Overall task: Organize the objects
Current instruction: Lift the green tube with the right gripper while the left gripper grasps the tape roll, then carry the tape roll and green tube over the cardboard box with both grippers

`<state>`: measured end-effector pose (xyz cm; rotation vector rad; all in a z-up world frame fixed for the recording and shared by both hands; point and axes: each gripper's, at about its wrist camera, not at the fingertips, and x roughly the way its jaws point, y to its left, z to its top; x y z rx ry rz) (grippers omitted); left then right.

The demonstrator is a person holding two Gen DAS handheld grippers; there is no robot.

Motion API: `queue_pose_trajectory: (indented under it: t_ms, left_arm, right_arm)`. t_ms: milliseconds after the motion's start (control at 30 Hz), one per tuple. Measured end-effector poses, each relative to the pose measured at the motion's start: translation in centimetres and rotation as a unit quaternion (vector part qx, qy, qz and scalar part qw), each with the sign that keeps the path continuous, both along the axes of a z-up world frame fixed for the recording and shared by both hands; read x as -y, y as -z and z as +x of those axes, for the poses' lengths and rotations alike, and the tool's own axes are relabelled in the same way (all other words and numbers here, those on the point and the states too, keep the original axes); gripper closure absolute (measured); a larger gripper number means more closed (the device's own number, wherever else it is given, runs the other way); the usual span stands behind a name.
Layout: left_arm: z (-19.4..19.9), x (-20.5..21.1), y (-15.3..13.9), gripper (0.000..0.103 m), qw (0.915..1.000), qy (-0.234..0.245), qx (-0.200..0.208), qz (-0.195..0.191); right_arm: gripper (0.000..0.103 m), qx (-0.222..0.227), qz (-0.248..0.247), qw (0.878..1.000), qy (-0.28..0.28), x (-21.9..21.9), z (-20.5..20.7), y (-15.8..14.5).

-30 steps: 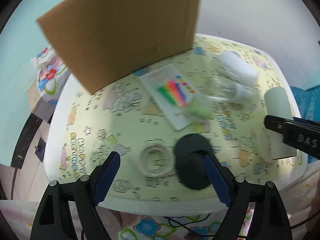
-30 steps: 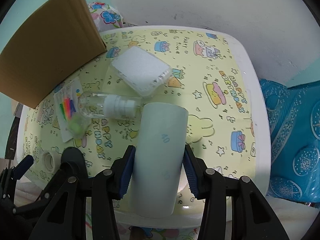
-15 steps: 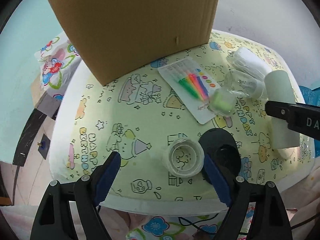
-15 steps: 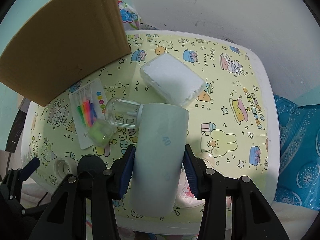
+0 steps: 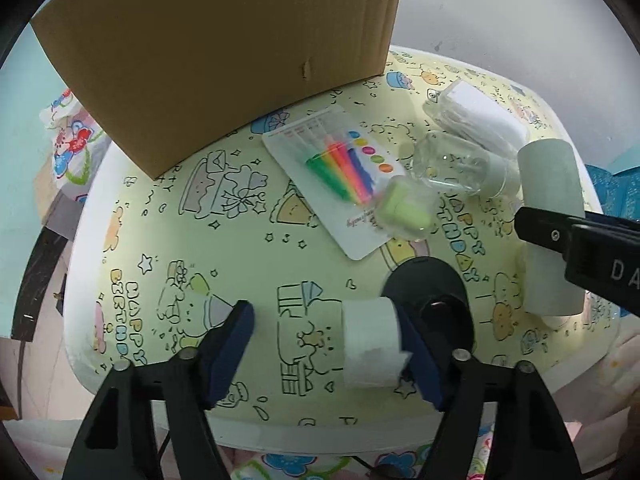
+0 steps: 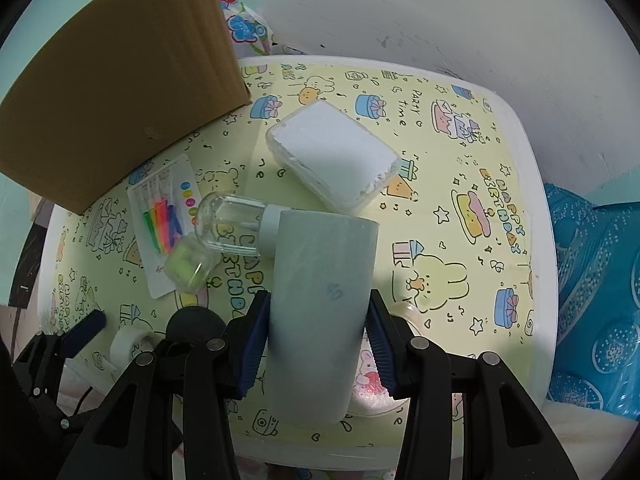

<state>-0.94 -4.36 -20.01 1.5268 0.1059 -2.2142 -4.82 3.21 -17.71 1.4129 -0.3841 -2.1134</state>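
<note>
My right gripper point(image 6: 316, 340) is shut on a pale grey-green cylinder point(image 6: 320, 312) and holds it over the table's near edge; the cylinder also shows in the left wrist view point(image 5: 554, 216). My left gripper point(image 5: 328, 352) is open, low over the table, with a white tape roll point(image 5: 372, 344) between its fingers, against the right finger. The roll shows small in the right wrist view point(image 6: 128, 340). A round black object point(image 5: 432, 296) lies just right of the roll.
A brown cardboard box point(image 5: 224, 48) stands at the back left. A card of coloured markers point(image 5: 340, 172), a small green case point(image 5: 408, 208), a clear spray bottle point(image 6: 236, 224) and a white plastic box point(image 6: 332, 156) lie on the yellow patterned table point(image 5: 240, 256).
My left gripper has moved forward and down, so the tape roll now sits between its fingers. My right gripper still holds the cylinder and has shifted slightly toward the bottle.
</note>
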Motion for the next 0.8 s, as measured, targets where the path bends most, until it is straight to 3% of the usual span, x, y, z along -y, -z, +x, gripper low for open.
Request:
queue_pose_trajectory:
  t_ms: [133, 333, 800]
  left_arm:
    - [-0.1, -0.7, -0.2, 0.060, 0.9999, 0.015, -0.003, 0.006]
    - [-0.1, -1.4, -0.3, 0.085, 0.9995, 0.027, -0.001, 0.014]
    - [-0.1, -2.2, -2.0, 0.085, 0.9991, 0.037, -0.017, -0.006]
  right_arm:
    - [0.054, -0.001, -0.001, 1.000, 0.001, -0.1, 0.1, 0.2]
    - [0.054, -0.005, -0.001, 1.000, 0.004, -0.2, 0.2, 0.2]
    - [0.055, -0.024, -0.015, 0.999, 0.022, -1.3, 1.0, -0.3]
